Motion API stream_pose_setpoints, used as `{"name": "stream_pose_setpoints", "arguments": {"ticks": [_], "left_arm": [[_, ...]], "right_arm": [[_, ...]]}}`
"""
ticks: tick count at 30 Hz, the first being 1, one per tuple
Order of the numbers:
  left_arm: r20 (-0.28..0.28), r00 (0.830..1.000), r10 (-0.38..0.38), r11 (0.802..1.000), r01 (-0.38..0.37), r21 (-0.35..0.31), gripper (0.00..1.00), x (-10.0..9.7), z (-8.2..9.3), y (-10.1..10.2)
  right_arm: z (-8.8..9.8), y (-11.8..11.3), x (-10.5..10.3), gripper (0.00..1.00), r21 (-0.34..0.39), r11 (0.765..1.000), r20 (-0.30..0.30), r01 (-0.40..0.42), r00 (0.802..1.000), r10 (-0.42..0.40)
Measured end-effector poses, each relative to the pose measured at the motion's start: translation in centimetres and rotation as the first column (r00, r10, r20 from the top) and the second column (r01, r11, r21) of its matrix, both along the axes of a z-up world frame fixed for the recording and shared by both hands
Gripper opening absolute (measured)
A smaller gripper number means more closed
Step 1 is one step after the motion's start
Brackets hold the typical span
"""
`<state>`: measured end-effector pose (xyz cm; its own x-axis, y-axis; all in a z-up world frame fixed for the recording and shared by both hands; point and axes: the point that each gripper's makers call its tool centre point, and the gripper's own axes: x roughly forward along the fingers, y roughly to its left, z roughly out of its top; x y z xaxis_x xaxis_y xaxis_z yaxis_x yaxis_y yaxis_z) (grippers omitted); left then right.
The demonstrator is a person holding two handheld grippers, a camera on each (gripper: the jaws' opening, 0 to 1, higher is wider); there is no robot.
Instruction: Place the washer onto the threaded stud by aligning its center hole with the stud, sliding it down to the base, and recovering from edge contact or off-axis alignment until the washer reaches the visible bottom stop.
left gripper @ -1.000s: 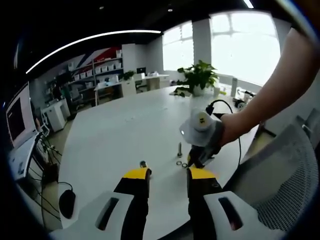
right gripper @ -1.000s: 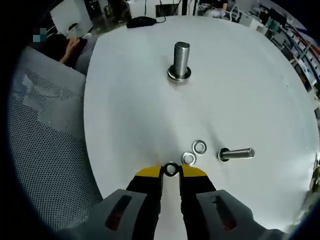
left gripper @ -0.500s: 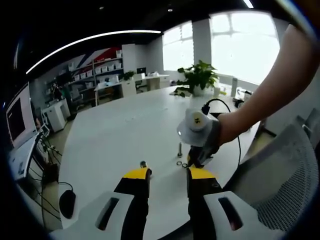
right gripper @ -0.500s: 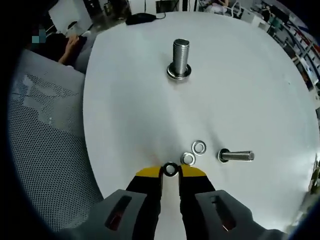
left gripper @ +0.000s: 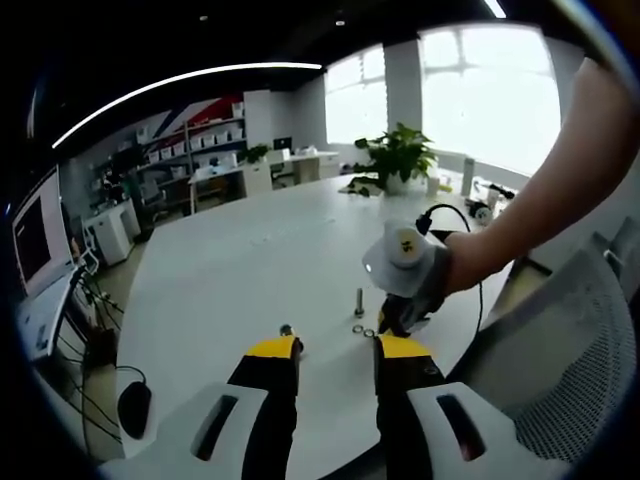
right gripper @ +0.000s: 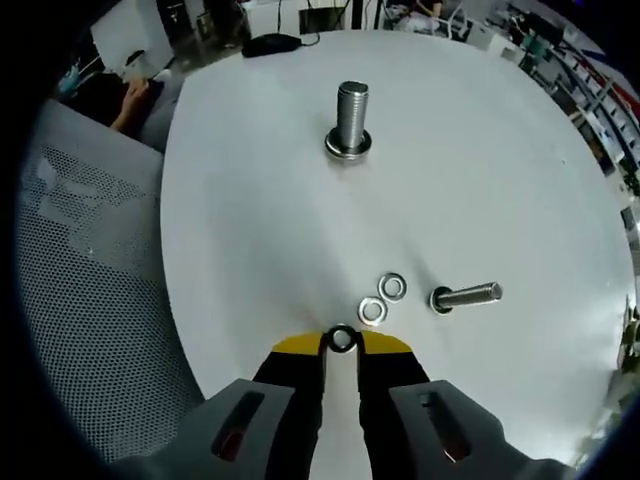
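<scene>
My right gripper (right gripper: 342,340) is shut on a small steel washer (right gripper: 342,337), pinched between its yellow tips just above the white table (right gripper: 250,230). The threaded stud (right gripper: 350,115) stands upright at the far side, with a ring (right gripper: 347,149) at its base. Two loose washers (right gripper: 392,286) (right gripper: 373,310) lie just ahead of the tips. In the left gripper view my left gripper (left gripper: 338,350) stands open with nothing between its jaws. Its left tip is close to the stud (left gripper: 286,328). The right gripper (left gripper: 384,326), held by a hand, is tipped down beside the loose washers (left gripper: 358,327).
A second bolt (right gripper: 465,296) lies on its side right of the loose washers. A mesh chair (right gripper: 80,300) stands against the table's left edge, and a black mouse (right gripper: 272,43) lies beyond the stud. A potted plant (left gripper: 398,150) sits at the table's far end.
The right gripper has drawn back and up a little with the washer held, so the stud and loose washers sit slightly higher in its view. The left gripper has stayed still.
</scene>
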<state>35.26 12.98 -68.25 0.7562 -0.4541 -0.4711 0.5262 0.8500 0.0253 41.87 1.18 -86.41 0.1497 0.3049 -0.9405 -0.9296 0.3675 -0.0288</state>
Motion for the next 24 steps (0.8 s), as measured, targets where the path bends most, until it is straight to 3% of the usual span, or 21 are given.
{"name": "stream_pose_setpoints", "arguments": {"ticks": [8, 24], "left_arm": [[-0.002, 1.000, -0.007, 1.000, 0.007, -0.008, 0.28, 0.0, 0.0, -0.2], [-0.006, 1.000, -0.011, 1.000, 0.010, -0.005, 0.28, -0.1, 0.0, -0.3]], "right_arm": [[1.9, -1.3, 1.3, 0.13, 0.029, 0.999, 0.035, 0.044, 0.998, -0.045], [4.0, -2.9, 3.1, 0.13, 0.065, 0.993, 0.084, 0.101, 0.991, -0.106]]}}
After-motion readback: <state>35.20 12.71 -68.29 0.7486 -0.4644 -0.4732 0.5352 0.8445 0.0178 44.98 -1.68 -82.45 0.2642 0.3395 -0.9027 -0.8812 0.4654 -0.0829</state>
